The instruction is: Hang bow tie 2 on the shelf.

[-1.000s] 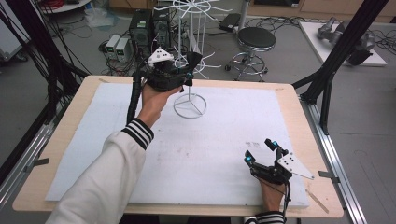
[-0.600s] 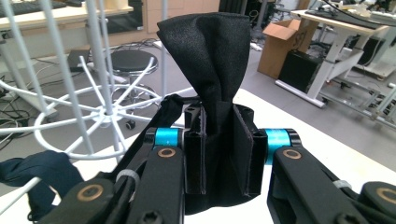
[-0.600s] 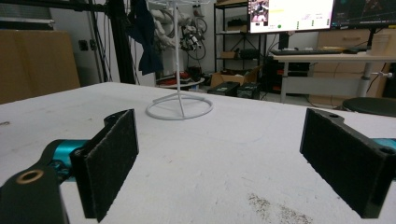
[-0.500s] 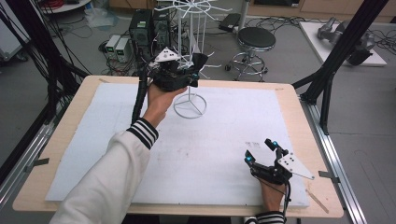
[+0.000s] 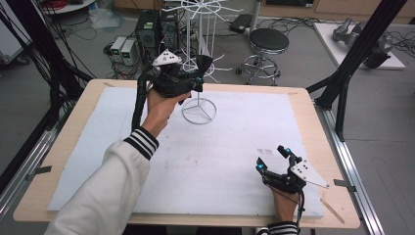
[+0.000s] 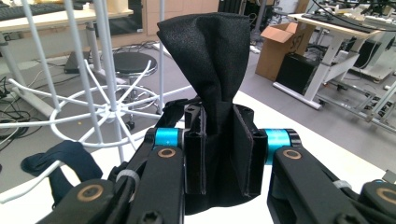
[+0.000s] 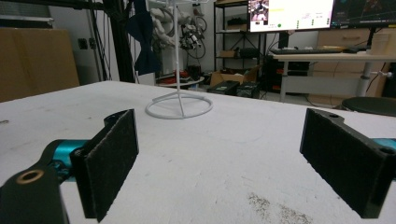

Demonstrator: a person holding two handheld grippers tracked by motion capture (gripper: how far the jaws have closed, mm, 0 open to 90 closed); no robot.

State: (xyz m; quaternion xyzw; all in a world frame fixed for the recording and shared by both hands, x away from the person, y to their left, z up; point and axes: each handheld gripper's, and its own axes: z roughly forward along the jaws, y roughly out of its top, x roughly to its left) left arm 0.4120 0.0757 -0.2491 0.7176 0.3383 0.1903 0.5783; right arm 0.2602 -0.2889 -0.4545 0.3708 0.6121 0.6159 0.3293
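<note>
My left gripper (image 5: 197, 81) is raised beside the pole of a white wire rack (image 5: 199, 110) at the back of the table. It is shut on a black cloth (image 6: 210, 51), which sticks up from between the jaws in a fanned fold. In the high view the black cloth (image 5: 203, 62) shows against the rack's pole. A dark blue sock (image 6: 60, 161) hangs on one of the rack's lower arms, to the left of my left gripper (image 6: 219, 154). My right gripper (image 5: 272, 157) rests on the table's front right, open, with nothing between its pads (image 7: 112, 161).
A white sheet (image 5: 147, 161) covers most of the wooden table (image 5: 63, 142). In the right gripper view the rack's ring base (image 7: 179, 107) stands ahead on the sheet, with dark blue cloth (image 7: 142, 37) hanging above. A stool (image 5: 268, 41) and computers (image 5: 147, 29) stand behind the table.
My left gripper with the black cloth has swayed slightly right and back beside the rack's pole. The right gripper has not moved.
</note>
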